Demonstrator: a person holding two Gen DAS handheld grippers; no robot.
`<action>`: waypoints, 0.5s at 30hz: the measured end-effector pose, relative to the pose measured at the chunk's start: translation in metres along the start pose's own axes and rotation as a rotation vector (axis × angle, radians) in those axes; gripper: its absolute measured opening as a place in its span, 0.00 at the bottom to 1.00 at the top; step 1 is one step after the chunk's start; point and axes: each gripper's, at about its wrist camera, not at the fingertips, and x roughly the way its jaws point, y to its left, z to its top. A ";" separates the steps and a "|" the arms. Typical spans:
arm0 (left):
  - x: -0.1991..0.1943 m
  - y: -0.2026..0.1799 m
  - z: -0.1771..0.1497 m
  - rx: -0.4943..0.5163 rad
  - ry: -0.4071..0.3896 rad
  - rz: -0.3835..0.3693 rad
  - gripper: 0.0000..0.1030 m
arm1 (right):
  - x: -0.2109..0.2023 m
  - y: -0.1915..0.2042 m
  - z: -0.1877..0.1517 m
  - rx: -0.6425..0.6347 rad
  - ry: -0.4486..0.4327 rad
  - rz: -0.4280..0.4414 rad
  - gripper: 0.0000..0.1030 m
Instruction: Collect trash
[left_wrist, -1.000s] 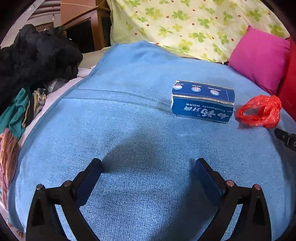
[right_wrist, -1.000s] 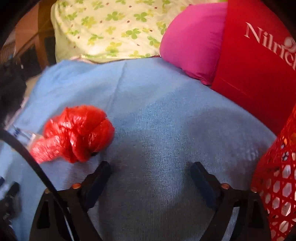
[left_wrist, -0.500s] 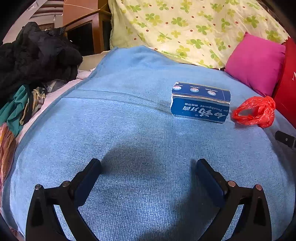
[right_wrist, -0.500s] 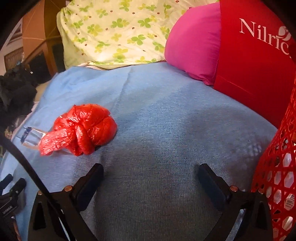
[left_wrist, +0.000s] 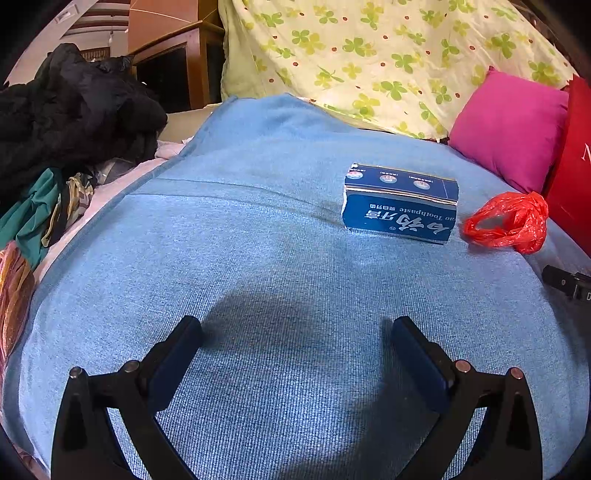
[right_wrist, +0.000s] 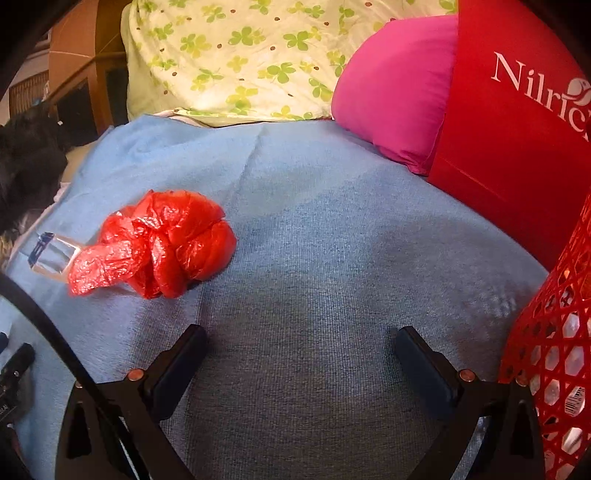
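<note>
At centre right of the left wrist view, the toothpaste box (left_wrist: 400, 203) and the red plastic bag (left_wrist: 508, 223) lie on the blue blanket (left_wrist: 258, 258), lower in frame than before. Both the left gripper (left_wrist: 295, 345) and right gripper (right_wrist: 299, 349) stay spread wide, holding nothing, while the red basket (right_wrist: 554, 332) now fills more of the right view's lower right.

Both black plastic left gripper (left_wrist: 295, 334) and matching right gripper (right_wrist: 301, 341) show dark blue pads (left_wrist: 173, 365), round metal screws (left_wrist: 463, 366), and triangular cut-outs.

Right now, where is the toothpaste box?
In the left wrist view the toothpaste box lies on the blue blanket, right of centre, beside the red plastic bag.
</note>
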 end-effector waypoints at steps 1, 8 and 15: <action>0.000 0.000 0.000 0.000 0.000 0.000 0.99 | 0.000 -0.001 0.000 0.005 -0.001 0.006 1.00; 0.000 0.000 0.000 0.002 0.000 0.002 0.99 | -0.001 -0.001 -0.001 0.001 -0.001 0.000 1.00; 0.000 0.000 0.000 0.002 -0.001 0.001 0.99 | 0.000 -0.001 -0.001 0.002 -0.001 0.001 1.00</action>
